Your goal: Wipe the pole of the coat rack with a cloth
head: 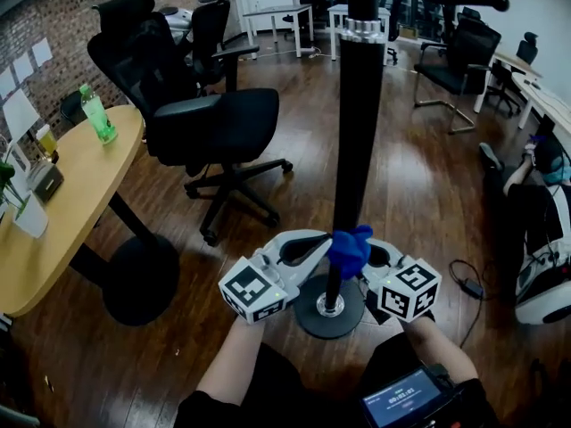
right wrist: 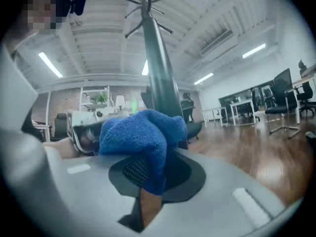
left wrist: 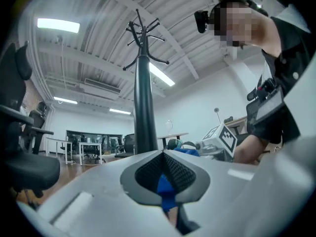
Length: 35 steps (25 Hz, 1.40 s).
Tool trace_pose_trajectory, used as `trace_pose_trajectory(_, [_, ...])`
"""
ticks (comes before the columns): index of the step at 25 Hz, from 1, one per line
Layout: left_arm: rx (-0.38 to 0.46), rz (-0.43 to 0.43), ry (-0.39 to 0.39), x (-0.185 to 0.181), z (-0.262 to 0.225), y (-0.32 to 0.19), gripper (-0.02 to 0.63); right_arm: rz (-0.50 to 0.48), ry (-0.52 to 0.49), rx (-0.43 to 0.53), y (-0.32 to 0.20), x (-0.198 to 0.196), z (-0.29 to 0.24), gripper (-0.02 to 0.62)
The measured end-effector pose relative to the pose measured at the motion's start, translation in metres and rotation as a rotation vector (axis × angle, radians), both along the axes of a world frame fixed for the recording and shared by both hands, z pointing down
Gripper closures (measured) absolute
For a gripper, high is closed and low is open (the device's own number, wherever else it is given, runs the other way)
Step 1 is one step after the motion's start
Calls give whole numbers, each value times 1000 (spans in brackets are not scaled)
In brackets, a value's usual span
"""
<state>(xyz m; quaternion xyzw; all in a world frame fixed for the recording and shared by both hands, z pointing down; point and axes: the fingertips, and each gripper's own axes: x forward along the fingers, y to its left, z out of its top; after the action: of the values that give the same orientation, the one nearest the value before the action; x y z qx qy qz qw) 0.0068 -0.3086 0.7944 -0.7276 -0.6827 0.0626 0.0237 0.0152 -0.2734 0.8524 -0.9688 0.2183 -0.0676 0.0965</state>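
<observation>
The coat rack's black pole [head: 359,123] rises from a round base [head: 330,310] on the wood floor. A blue cloth [head: 350,250] is bunched against the pole just above the base. My left gripper [head: 321,244] comes in from the left and my right gripper [head: 371,257] from the right, each pinching one end of the cloth. In the left gripper view the left gripper [left wrist: 165,176] is shut on a blue strip of cloth [left wrist: 166,190], with the pole [left wrist: 144,107] just beyond. The right gripper [right wrist: 148,174] is shut on a thick fold of cloth [right wrist: 140,135] beside the pole [right wrist: 163,88].
A black office chair [head: 210,119] stands left of the pole. A round wooden table [head: 62,203] holds a green bottle [head: 96,114]. A cable [head: 464,283] lies on the floor at right. Desks and more chairs stand at the back.
</observation>
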Motion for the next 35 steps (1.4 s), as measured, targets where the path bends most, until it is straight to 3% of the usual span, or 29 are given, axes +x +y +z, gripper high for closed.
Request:
trace_pose_trajectory(4, [-85, -15, 84, -1, -100, 1, 603, -5, 229, 15, 2, 0, -144, 546])
trace_pose_trajectory(7, [-169, -22, 149, -4, -169, 6, 603, 11, 336, -22, -2, 1, -218, 546])
trace_pose_trajectory(12, [-226, -64, 269, -10, -253, 6, 603, 92, 483, -42, 3, -5, -312, 546])
trace_pose_trajectory(17, [-245, -77, 339, -10, -290, 6, 603, 107, 522, 20, 2, -4, -354, 546])
trace_pose_trajectory(24, [-116, -87, 353, -9, -236, 11, 603, 123, 495, -67, -1, -5, -305, 546])
trace_pose_trajectory(30, [-11, -60, 284, 1, -114, 5, 603, 160, 412, -203, -10, 1, -185, 546])
trace_pose_trajectory(35, [-15, 2, 206, 5, 0, 3, 603, 132, 282, -193, -15, 5, -64, 546])
